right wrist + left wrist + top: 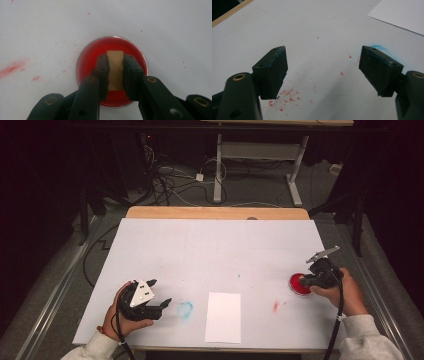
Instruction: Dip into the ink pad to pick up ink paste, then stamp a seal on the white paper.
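Right gripper [115,75] clamps a tan block [115,65] upright over the red dish [87,56], right of the high view; white paper [223,317] lies bottom centre, nearer the left gripper [323,72], jaws wide, empty.

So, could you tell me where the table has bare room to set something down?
The far half, beyond the paper sheet up to the wooden edge, is bare. The near strip is crowded: left gripper, blue smudge, and red dish under the right gripper.

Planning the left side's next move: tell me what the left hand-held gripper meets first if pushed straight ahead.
Probably the smeared blue ring stain on the white table sheet; the left hand-held gripper is open.
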A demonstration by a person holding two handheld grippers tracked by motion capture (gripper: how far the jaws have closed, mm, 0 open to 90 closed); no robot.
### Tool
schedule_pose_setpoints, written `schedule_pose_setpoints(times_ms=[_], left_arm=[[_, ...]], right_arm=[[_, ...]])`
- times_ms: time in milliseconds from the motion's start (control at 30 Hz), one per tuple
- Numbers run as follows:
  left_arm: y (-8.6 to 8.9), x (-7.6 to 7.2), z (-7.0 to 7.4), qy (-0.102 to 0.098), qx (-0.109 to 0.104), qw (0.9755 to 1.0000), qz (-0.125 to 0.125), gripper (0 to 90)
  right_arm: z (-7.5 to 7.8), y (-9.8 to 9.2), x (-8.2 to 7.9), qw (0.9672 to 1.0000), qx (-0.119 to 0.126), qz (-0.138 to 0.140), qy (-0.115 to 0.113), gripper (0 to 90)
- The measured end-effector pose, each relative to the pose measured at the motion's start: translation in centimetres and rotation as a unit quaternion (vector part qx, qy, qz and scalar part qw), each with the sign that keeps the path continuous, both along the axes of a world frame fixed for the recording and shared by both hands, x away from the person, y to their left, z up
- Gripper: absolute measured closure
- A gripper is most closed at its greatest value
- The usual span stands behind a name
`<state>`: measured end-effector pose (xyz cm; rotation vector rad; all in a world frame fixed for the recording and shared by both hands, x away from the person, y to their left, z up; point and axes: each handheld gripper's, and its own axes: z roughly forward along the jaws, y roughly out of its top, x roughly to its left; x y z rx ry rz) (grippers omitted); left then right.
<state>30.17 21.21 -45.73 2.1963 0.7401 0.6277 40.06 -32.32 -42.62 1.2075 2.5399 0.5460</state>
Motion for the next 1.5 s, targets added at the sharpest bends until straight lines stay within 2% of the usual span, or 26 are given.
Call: schedule_pose_setpoints(times_ms=[267, 300, 433, 533, 567, 600, 733, 767, 833, 867, 1067, 1267, 1300, 1500], left_arm=[[0.29, 0.23, -0.1, -0.003, -0.003, 1.0, 0.001, 22.3], [0.29, 0.22, -0.13, 0.003, -0.006, 1.0, 0.003, 22.3], [0.37, 0.28, -0.08, 0.002, -0.009, 1.0, 0.003, 22.3], [0.45, 0.33, -0.03, -0.004, -0.008, 1.0, 0.002, 22.3], [0.44, 0.26, -0.05, 0.002, -0.01, 0.9999, 0.004, 22.3], [0.47, 0.31, -0.01, -0.004, -0.008, 1.0, 0.003, 22.3], [0.44, 0.32, -0.04, 0.002, -0.01, 0.9999, 0.004, 22.4], [0.48, 0.4, -0.01, -0.004, -0.009, 1.0, 0.002, 22.3], [0.48, 0.33, -0.03, 0.001, -0.011, 0.9999, 0.004, 22.3], [0.51, 0.36, -0.01, -0.005, -0.009, 0.9999, 0.002, 22.3], [0.56, 0.27, 0.04, -0.006, -0.008, 0.9999, 0.004, 22.3], [0.58, 0.34, 0.1, -0.008, -0.007, 0.9999, 0.006, 22.3], [0.5, 0.2, 0.07, -0.002, -0.01, 0.9999, 0.009, 22.4], [0.42, 0.11, 0.12, -0.003, -0.003, 1.0, 0.008, 22.4]], right_arm=[[-0.11, -0.17, 0.26, 0.9999, 0.008, 0.0, 0.006, 76.0], [-0.12, -0.16, 0.27, 0.9999, 0.008, 0.0, 0.006, 76.0], [-0.12, -0.07, 0.19, 1.0, 0.004, -0.001, 0.006, 76.0], [-0.22, -0.41, 0.23, 0.9998, 0.018, -0.004, 0.007, 76.0], [-0.27, -0.57, 0.24, 0.9996, 0.025, -0.004, 0.008, 76.1], [-0.27, -0.65, 0.23, 0.9996, 0.026, -0.004, 0.009, 76.1], [-0.25, -0.44, 0.16, 0.9998, 0.017, -0.002, 0.006, 76.1], [-0.25, -0.4, 0.14, 0.9999, 0.016, -0.002, 0.004, 76.1], [-0.25, -0.36, 0.07, 0.9999, 0.015, -0.001, 0.002, 76.1], [-0.26, -0.37, 0.05, 0.9999, 0.016, -0.001, 0.001, 76.0], [-0.26, -0.28, -0.13, 0.9999, 0.011, 0.004, -0.007, 76.0], [-0.2, -0.39, -0.14, 0.9998, 0.013, 0.009, -0.01, 76.0], [-0.18, -0.4, -0.17, 0.9998, 0.013, 0.01, -0.01, 76.0], [0.09, -0.32, -0.33, 0.9996, 0.019, 0.013, -0.013, 76.0]])
